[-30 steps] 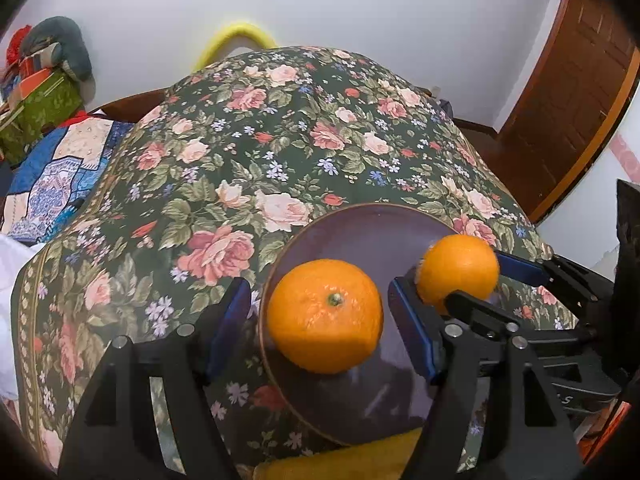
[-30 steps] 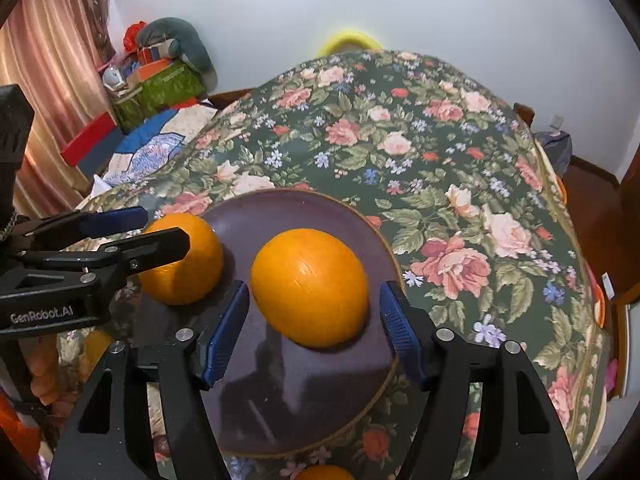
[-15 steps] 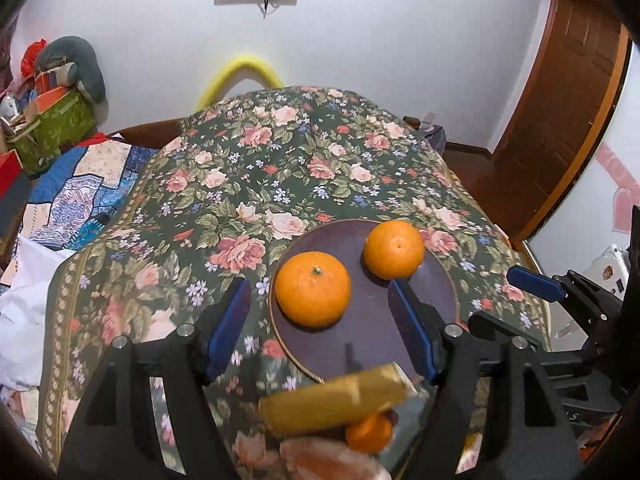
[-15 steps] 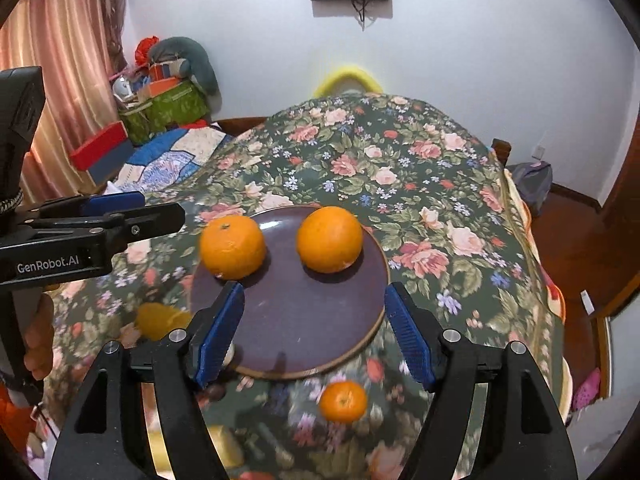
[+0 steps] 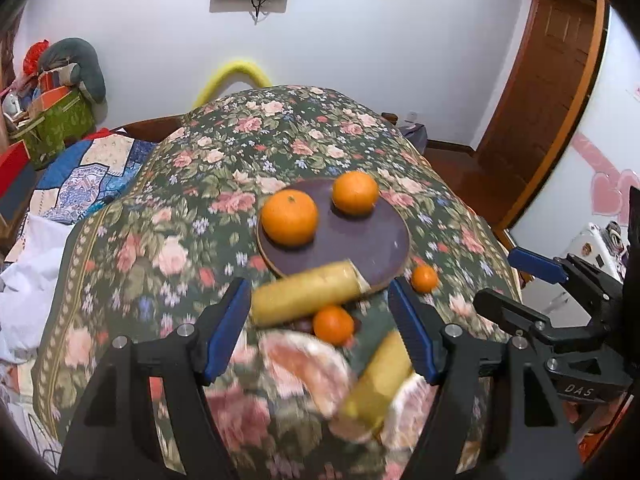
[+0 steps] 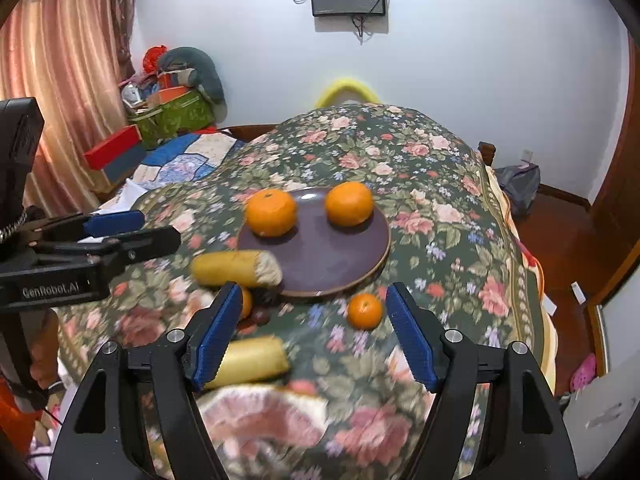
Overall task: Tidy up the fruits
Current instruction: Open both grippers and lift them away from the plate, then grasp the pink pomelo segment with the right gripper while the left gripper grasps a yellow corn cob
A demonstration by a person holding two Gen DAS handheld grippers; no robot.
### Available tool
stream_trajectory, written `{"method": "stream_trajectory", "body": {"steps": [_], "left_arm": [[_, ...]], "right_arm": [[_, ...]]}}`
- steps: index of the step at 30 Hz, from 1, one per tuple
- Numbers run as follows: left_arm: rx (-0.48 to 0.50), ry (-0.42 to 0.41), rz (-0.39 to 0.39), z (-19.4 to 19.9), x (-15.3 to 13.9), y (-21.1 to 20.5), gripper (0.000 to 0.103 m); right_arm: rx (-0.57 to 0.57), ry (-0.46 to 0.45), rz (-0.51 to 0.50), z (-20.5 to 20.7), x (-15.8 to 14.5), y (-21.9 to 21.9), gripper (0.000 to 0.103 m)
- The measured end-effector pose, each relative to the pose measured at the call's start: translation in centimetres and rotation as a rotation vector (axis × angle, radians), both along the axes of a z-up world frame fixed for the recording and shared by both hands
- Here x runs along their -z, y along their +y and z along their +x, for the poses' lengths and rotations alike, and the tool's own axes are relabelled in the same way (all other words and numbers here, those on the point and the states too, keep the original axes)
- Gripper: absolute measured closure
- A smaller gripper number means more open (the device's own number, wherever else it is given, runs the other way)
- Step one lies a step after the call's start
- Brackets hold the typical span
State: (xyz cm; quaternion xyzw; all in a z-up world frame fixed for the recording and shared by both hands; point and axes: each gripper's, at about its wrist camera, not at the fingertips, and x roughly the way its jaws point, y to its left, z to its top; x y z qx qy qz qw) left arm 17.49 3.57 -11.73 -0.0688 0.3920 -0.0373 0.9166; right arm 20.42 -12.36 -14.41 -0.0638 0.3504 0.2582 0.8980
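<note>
A dark purple plate (image 5: 360,248) (image 6: 332,256) on the floral tablecloth holds two oranges (image 5: 289,217) (image 5: 355,193), also seen in the right wrist view (image 6: 271,213) (image 6: 349,204). Near its front edge lie a yellow cut fruit piece (image 5: 306,294) (image 6: 234,268), two small mandarins (image 5: 333,325) (image 5: 425,278) (image 6: 365,311), a second yellow piece (image 5: 378,380) (image 6: 250,360) and pink pomelo pieces (image 5: 308,368) (image 6: 260,416). My left gripper (image 5: 320,328) and right gripper (image 6: 312,328) are both open and empty, held above the near fruit.
The floral table (image 5: 280,140) drops off at the right toward a wooden floor and door (image 5: 552,92). A quilted bed (image 6: 180,160) and boxes (image 6: 168,116) stand at the left. Each gripper shows at the side of the other's view.
Both grippers have pulled back and up from the plate, leaving one orange each on it. More loose fruit at the table's near side has come into view.
</note>
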Motion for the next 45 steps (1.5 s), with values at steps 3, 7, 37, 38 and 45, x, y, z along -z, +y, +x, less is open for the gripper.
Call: {"method": "stream_trajectory", "body": {"steps": [3,7,37,38,45], "left_arm": [[0.002,-0.01,0.004,-2.2,-0.1,-0.3,0.032],[-0.007,-0.021,0.013,-4.9,-0.2,-0.6,0.032],[-0.056,0.105,-0.03,-8.0,6.0,1.1,0.035],[-0.051,0.108,-0.029,-7.9,6.2,1.0,0.035],[-0.005,0.126,-0.014,-6.5,6.9,-0.6,0.035]], "right_arm": [[0.001,-0.01,0.005,-1.8,0.2,0.0,0.025],[0.007,-0.009,0.0,-3.5,0.8,0.2,0.025],[-0.018,0.087,-0.154,-5.5,9.7,5.2,0.003],[-0.016,0.078,-0.17,-5.5,9.9,5.2,0.003],[-0.016,0.086,-0.153,-5.0,9.8,3.3,0.003]]}}
